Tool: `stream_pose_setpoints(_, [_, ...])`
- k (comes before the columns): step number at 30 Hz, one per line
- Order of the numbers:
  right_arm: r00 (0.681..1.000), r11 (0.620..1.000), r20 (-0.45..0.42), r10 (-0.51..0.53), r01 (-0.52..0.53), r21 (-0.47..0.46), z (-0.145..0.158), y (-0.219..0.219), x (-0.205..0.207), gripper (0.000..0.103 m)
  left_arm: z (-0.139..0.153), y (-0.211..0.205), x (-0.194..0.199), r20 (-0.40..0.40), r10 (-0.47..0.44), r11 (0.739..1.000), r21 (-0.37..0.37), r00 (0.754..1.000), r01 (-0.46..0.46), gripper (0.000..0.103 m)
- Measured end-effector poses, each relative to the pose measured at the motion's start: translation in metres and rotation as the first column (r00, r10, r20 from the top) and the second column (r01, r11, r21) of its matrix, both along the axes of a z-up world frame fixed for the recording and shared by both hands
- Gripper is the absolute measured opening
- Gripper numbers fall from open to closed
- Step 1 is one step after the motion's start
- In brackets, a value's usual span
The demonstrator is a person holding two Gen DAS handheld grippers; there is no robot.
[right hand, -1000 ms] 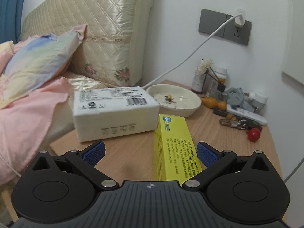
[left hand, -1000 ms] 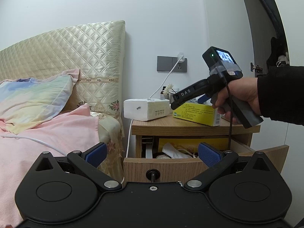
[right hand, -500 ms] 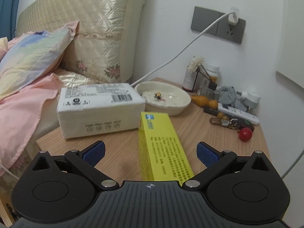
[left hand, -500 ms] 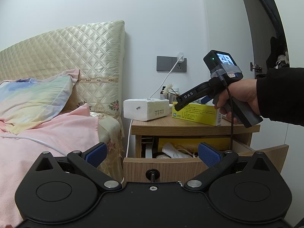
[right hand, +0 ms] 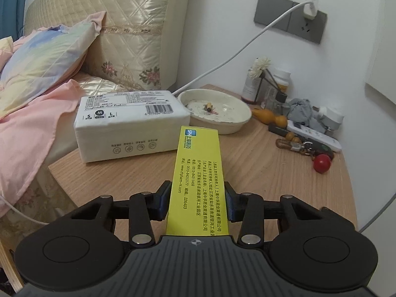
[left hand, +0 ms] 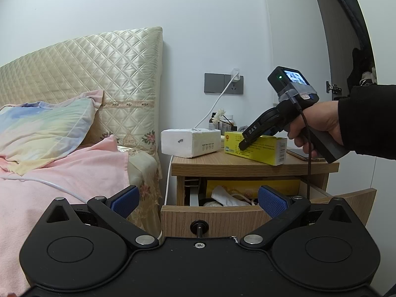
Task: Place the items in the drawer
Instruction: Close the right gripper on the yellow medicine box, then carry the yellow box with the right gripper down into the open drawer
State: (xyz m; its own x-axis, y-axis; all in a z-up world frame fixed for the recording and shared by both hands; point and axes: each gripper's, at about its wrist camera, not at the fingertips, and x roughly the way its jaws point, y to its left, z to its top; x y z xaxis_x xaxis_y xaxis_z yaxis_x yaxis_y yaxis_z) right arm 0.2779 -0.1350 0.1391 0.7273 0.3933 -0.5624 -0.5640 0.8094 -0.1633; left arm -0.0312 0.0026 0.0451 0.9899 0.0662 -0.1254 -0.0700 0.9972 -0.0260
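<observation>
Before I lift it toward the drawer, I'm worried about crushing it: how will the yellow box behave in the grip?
The yellow box looks like thin printed carton, so probably light and stiff lengthwise but dentable under hard squeezing. The right hand-held gripper clamps its near end, so the long far end may droop or pivot. Its glossy faces could slip slightly.

Left view faces the nightstand (left hand: 252, 167) frontally from afar; right view looks down close over its top.

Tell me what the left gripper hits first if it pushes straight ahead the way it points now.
Most likely the drawer front of the open drawer: its knob sits dead ahead between the open left gripper's fingers. Depth is unclear, but nothing shows in between.
</observation>
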Motion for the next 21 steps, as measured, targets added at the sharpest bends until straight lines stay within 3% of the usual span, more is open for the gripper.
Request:
stream_pose_setpoints(13, [0.999,1.0,0.052,-0.004,0.003,0.013,0.028,-0.016,-0.033,0.046,0.0,-0.001,-0.003,0.009,-0.004,1.0,0.005,1.0,0.004,0.101])
stream_pose_setpoints(21, [0.997,0.997,0.035,0.072,-0.071,-0.024,0.03,-0.017,-0.057,0.046,0.001,-0.003,-0.006,0.015,-0.014,1.0,0.01,1.0,0.014,0.101])
